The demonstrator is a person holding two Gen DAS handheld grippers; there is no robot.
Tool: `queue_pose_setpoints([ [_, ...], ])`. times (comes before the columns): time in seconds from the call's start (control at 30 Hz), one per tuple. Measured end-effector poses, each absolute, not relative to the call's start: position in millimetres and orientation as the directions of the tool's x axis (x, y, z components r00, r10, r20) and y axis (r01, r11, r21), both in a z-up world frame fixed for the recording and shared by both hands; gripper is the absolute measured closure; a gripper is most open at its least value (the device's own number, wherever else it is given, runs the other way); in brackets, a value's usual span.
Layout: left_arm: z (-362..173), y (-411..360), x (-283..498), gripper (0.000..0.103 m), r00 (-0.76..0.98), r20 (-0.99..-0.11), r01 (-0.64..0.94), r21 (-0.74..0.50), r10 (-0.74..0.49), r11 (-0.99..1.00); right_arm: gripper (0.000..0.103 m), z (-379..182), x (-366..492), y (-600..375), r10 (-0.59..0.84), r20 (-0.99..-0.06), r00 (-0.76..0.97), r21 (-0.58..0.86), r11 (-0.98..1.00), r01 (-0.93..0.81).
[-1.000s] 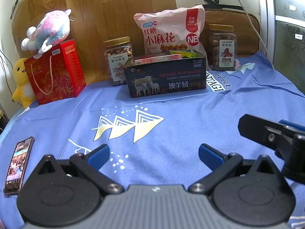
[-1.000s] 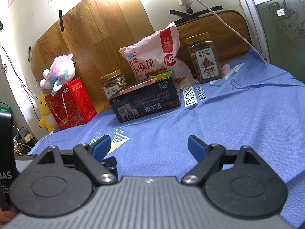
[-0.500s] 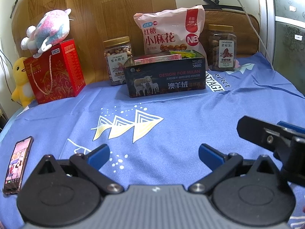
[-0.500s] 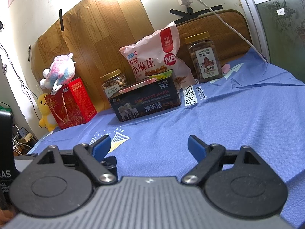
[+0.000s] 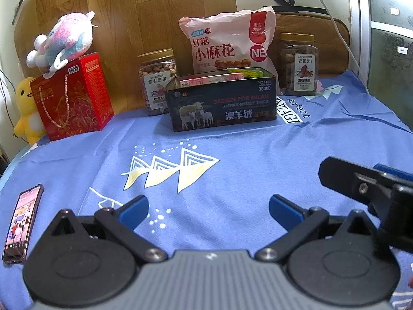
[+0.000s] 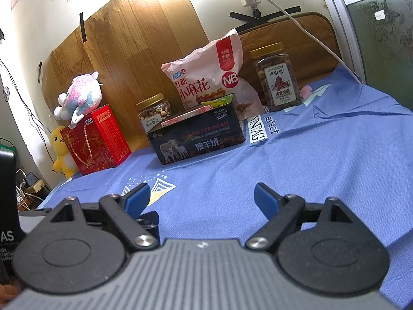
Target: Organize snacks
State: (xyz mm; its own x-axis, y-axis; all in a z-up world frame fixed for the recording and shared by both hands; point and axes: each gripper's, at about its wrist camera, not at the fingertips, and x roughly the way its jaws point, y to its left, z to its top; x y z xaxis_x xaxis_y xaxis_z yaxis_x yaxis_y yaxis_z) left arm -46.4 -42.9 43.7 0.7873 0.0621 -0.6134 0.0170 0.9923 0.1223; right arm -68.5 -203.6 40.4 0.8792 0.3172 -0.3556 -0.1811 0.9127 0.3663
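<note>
A dark tin box (image 5: 222,108) (image 6: 198,139) with a sheep picture stands at the back of the blue cloth, holding flat snack packets (image 5: 214,78). Behind it leans a pink snack bag (image 5: 229,44) (image 6: 206,77). A nut jar (image 5: 157,80) (image 6: 152,111) stands to its left and a second jar (image 5: 299,64) (image 6: 277,77) to its right. My left gripper (image 5: 207,206) is open and empty, low over the near cloth. My right gripper (image 6: 201,199) is open and empty too; part of it shows at the right of the left wrist view (image 5: 366,188).
A red gift box (image 5: 72,98) with a plush toy (image 5: 64,41) on top stands at the back left, beside a yellow duck toy (image 5: 25,113). A phone (image 5: 22,222) lies on the cloth at the near left. A white cable (image 5: 335,25) hangs at the right.
Almost nothing has moved. The left wrist view has drifted very slightly; both grippers stay open and empty in the same place.
</note>
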Motion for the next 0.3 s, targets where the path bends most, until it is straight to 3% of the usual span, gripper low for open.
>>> queue_pose_setpoints([
  [0.3,47.1,-42.7,-50.9,0.000,0.808,-0.589,0.051,0.100,0.018,0.994,0.013,40.2,-68.6,-203.9,0.317,-0.357,0.879,0.365,0.913,-0.181],
])
